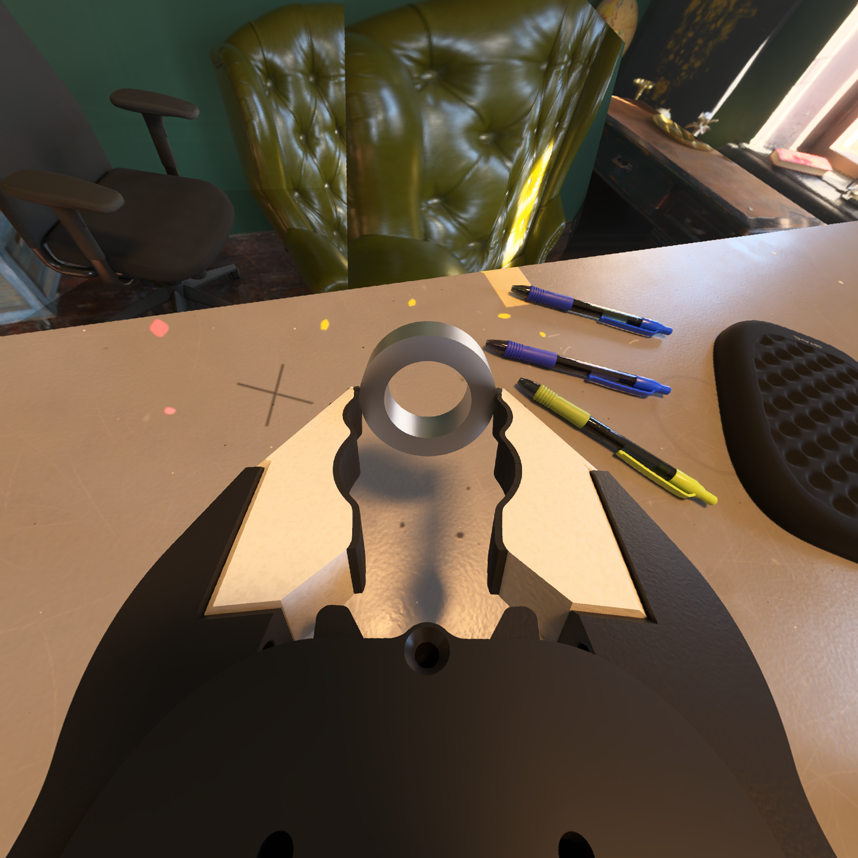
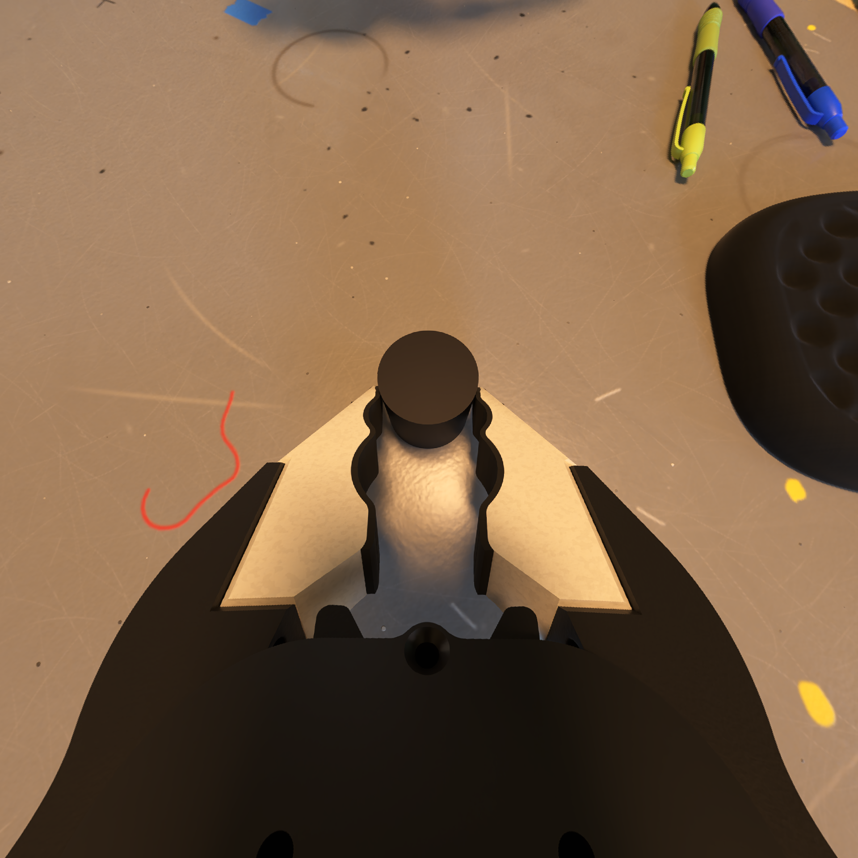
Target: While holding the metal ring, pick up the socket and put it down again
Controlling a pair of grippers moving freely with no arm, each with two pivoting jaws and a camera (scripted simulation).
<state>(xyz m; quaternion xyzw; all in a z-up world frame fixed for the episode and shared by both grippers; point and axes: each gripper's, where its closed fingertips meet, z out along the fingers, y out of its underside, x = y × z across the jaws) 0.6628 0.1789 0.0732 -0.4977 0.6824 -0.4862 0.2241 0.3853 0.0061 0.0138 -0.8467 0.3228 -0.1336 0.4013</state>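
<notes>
In the left wrist view my left gripper [image 1: 427, 403] is shut on the metal ring [image 1: 427, 388], a thick grey ring held on edge between the fingertips with its hole facing me, lifted above the tan table [image 1: 139, 464]; its shadow falls below. In the right wrist view my right gripper [image 2: 427, 405] is shut on the socket [image 2: 427, 387], a dark upright cylinder with a flat round top, pinched at the fingertips. Whether the socket touches the table [image 2: 232, 232] is hidden by the socket itself.
Two blue pens [image 1: 589, 310] [image 1: 575, 367] and a yellow-green pen [image 1: 613, 438] lie right of the ring; the yellow-green pen [image 2: 694, 93] and one blue pen [image 2: 796, 69] show at the right wrist view's top right. A black perforated pad [image 1: 798, 432] [image 2: 789, 334] lies at the right. The table's far edge, a green armchair [image 1: 418, 139] and an office chair [image 1: 130, 209] stand beyond.
</notes>
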